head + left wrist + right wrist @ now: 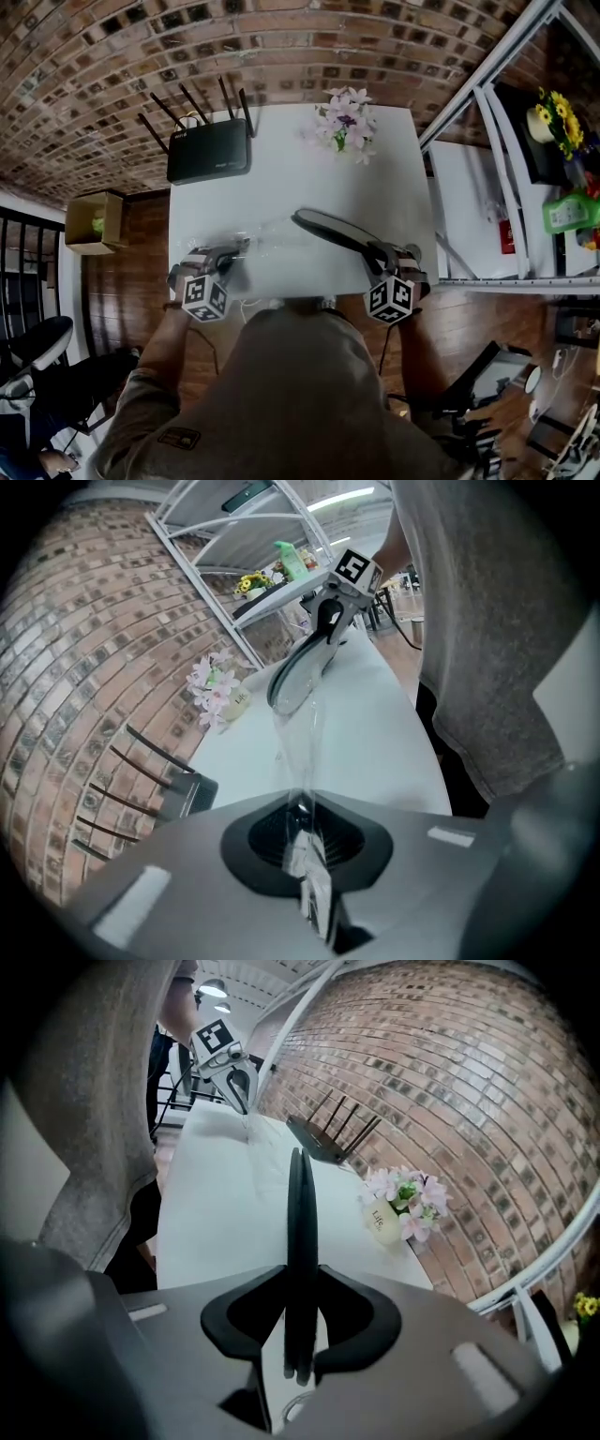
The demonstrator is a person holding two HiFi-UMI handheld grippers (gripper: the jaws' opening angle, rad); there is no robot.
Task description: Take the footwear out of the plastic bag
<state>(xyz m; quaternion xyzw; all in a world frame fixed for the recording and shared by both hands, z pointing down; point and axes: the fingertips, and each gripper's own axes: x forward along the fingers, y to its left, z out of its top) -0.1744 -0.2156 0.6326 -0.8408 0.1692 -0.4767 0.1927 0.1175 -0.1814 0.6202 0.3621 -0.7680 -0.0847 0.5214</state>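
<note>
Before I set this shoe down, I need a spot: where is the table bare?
Bare: the middle of the table between the router and the flowers, and the right strip between the flowers and the right gripper. Crowded: the near edge, where the plastic bag stretches from the left gripper to the shoe.

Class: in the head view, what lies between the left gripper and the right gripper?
In the head view, the clear plastic bag, pinched by the left gripper, stretches to the black slipper clamped in the right gripper.
</note>
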